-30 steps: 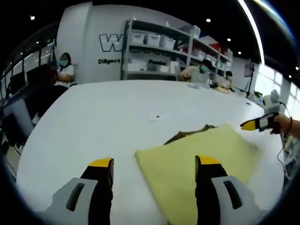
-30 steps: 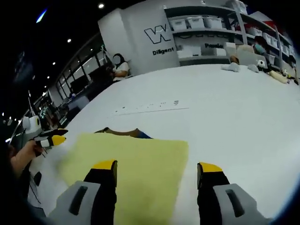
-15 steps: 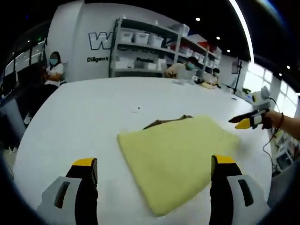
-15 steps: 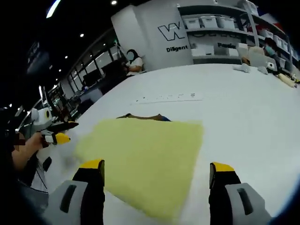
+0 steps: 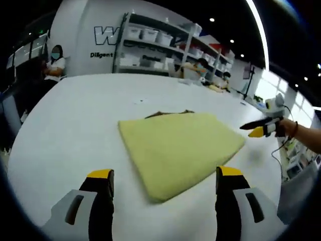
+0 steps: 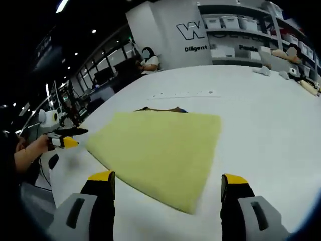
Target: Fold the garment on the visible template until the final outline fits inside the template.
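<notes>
Big white tabletop (image 5: 60, 130) in a shelved workroom. Left tool (image 5: 163, 183) is spread wide, holding nothing. The yellow garment (image 5: 178, 143) lies folded flat mid-table, brown template (image 6: 160, 108) peeking behind. Right tool (image 6: 168, 186) is spread too. Looks basically done.

It is a big lab or workshop hall: long white worktable (image 5: 75, 115), metal shelves with white storage boxes (image 5: 150, 42), ceiling spotlights (image 5: 211, 20), seated masked workers (image 5: 52, 63).

White table (image 5: 65, 130) spans the frame. Yellow folded garment (image 5: 178, 145) lies flat at centre; a brown edge (image 5: 165, 113) shows under its far side. In the right gripper view, a thin printed strip (image 6: 184, 94) lies beyond the garment, upper centre.
</notes>
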`<action>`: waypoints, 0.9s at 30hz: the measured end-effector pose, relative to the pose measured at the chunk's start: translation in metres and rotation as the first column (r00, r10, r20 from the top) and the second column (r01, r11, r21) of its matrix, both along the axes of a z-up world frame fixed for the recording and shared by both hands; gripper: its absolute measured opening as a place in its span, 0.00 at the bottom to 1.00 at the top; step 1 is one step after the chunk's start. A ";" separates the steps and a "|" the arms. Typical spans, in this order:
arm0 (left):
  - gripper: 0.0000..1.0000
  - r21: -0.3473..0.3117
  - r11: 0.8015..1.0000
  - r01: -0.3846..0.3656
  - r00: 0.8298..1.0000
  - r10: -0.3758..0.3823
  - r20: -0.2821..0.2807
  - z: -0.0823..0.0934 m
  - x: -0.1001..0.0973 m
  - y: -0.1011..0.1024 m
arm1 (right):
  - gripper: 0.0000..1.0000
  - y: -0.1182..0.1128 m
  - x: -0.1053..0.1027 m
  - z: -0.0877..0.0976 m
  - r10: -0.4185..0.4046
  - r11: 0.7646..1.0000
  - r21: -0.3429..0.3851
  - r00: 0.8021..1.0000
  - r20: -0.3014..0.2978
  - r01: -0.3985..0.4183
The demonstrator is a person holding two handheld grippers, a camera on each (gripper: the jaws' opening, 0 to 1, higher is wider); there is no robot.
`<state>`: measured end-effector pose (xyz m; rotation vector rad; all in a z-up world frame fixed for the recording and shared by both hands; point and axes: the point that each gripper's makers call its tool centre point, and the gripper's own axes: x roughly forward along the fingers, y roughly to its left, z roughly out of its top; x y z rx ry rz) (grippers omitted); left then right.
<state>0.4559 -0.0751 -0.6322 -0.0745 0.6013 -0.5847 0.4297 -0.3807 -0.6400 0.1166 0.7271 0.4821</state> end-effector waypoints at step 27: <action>0.02 -0.017 0.999 -0.042 0.996 0.041 -0.077 -0.029 -0.010 0.010 | 0.07 -0.024 -0.013 -0.032 -0.014 0.995 -0.103 1.000 -0.025 0.011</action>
